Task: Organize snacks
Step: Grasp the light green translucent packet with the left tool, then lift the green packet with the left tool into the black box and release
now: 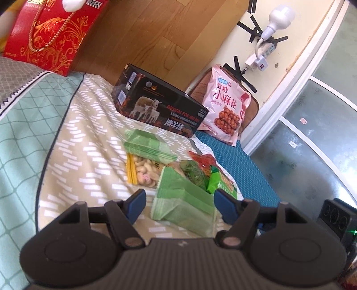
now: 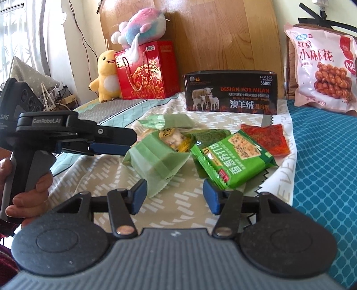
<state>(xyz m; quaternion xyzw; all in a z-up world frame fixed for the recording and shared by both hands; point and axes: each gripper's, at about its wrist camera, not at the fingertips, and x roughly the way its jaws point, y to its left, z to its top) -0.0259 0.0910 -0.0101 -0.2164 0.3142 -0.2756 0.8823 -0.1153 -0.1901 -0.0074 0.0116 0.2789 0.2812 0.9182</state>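
Left tongs [image 1: 179, 200] spread around pale green packet [image 1: 178, 200], right tongs [image 2: 175, 193] spread

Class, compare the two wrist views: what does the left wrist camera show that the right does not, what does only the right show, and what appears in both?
Only the left wrist view shows the white light bulb plugged into a power strip on the wall.

Only the right wrist view shows the yellow plush toy, the pastel plush atop the red gift box, and the left tongs from the side.

Both share the black box, the pink snack bag, and the pale green packet.
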